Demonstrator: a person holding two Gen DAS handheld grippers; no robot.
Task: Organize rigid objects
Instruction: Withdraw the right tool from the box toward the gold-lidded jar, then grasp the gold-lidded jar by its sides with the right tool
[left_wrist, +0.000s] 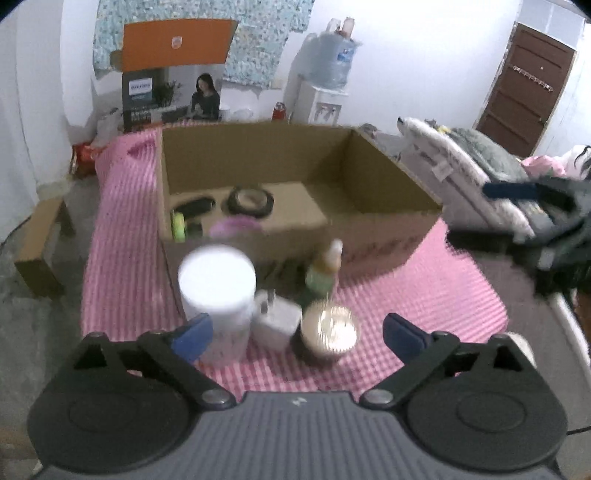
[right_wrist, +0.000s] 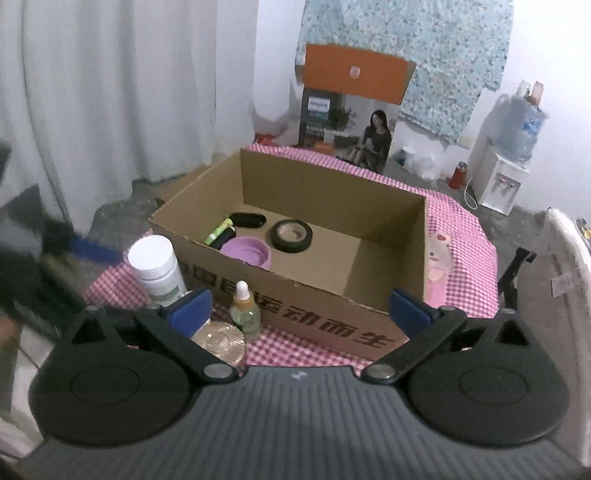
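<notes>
Both grippers stand with jaws spread wide and nothing between the pads. The left gripper (left_wrist: 297, 330) hangs above a group of items on the pink checked cloth (left_wrist: 424, 291), and the right gripper (right_wrist: 301, 308) faces the long printed side of the cardboard box (right_wrist: 332, 328).

In the left wrist view, four items stand outside the box, against its near wall: a white jar (left_wrist: 218, 291) at 9 o'clock of the group, a white charger plug (left_wrist: 277, 321) just beside it, a gold-lidded tin (left_wrist: 330, 332) at 3 o'clock of the plug, and a small dropper bottle (left_wrist: 325, 273) at 12 o'clock of the tin. The view is blurred, so contact between them cannot be told.

In the right wrist view, the box holds a roll of black tape (right_wrist: 291, 235) near the middle of its floor, a purple lid (right_wrist: 247, 253) at 8 o'clock of the tape, a green and black marker (right_wrist: 220, 233) at 10 o'clock of the lid, and a black oval object (right_wrist: 249, 219) toward the far wall. The right half of the box floor is bare.

Behind the box stands an orange-topped carton (right_wrist: 354, 107), and a water dispenser (right_wrist: 498, 181) stands by the wall at 3 o'clock of it.
</notes>
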